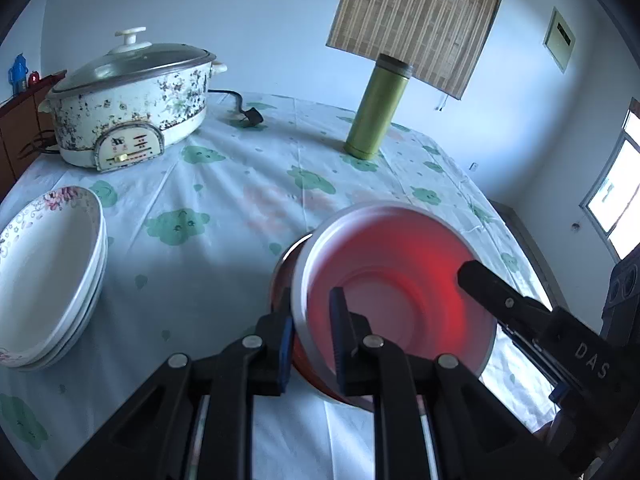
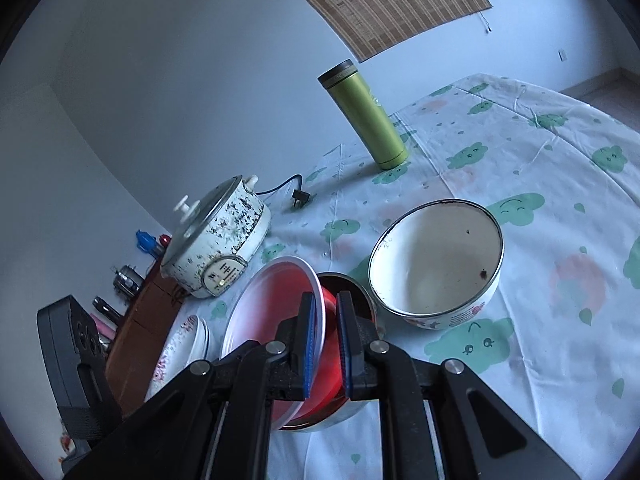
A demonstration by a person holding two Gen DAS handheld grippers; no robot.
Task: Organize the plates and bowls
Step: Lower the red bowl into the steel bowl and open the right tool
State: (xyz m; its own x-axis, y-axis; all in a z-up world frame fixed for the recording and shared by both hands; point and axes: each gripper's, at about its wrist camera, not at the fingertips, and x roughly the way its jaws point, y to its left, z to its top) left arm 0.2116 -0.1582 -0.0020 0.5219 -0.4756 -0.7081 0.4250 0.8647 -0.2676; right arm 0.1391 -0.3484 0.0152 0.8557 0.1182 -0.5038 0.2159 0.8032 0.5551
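A red plastic bowl (image 1: 400,292) with a white rim is held tilted on its edge over a metal-rimmed bowl with a dark red inside (image 2: 352,292). My left gripper (image 1: 310,320) is shut on the red plastic bowl's near rim. My right gripper (image 2: 326,344) straddles the same bowl's (image 2: 276,312) opposite rim, its pads close on either side. The right gripper's finger shows in the left wrist view (image 1: 492,284). A stack of white floral plates (image 1: 48,272) lies at the left and shows in the right wrist view (image 2: 180,348). A white enamel bowl (image 2: 436,256) stands to the right.
A speckled electric cooker with a glass lid (image 1: 132,104) and its loose plug (image 1: 250,116) sit at the back left. A green thermos (image 1: 378,108) stands at the back. The table wears a cloth with green cloud prints (image 1: 240,184). A wooden cabinet (image 2: 140,320) stands beside the table.
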